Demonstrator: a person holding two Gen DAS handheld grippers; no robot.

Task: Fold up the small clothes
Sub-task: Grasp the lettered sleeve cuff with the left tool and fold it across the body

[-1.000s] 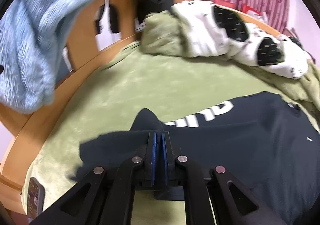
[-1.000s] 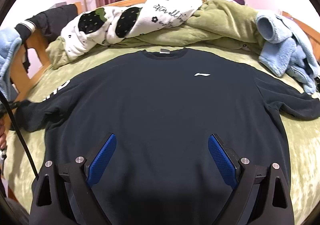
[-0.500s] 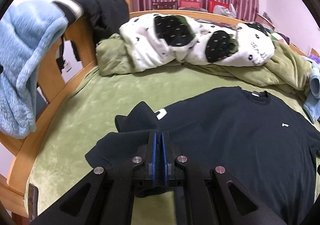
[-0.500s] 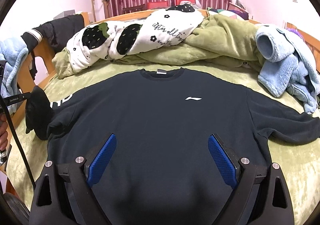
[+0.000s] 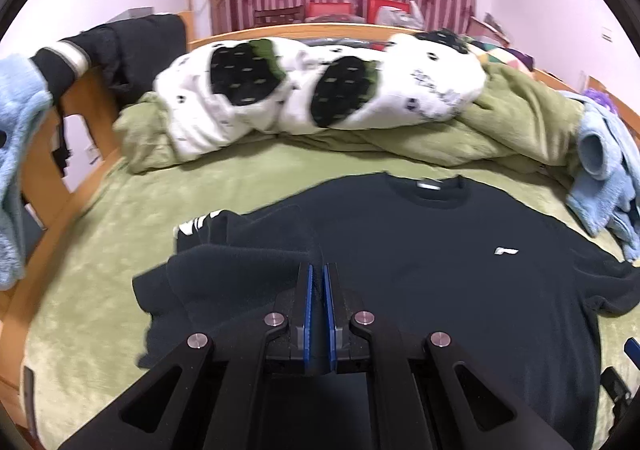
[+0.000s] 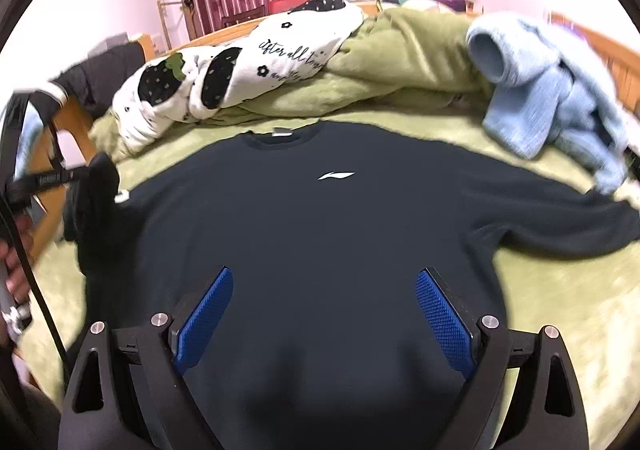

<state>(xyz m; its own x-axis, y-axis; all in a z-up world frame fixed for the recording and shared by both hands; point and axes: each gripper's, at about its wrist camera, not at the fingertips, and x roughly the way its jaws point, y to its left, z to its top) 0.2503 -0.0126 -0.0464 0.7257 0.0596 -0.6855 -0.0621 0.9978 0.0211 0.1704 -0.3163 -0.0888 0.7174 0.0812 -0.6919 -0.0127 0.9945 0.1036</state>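
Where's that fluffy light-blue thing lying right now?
In the right wrist view the blue fleece lies at the right edge of the bed, against the bunched green blanket, just beyond the black sweatshirt and its outstretched sleeve.

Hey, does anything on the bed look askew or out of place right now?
Only the black sweatshirt: one sleeve is bunched and lifted, pinched in the shut left gripper, while the other sleeve lies flat and spread out.
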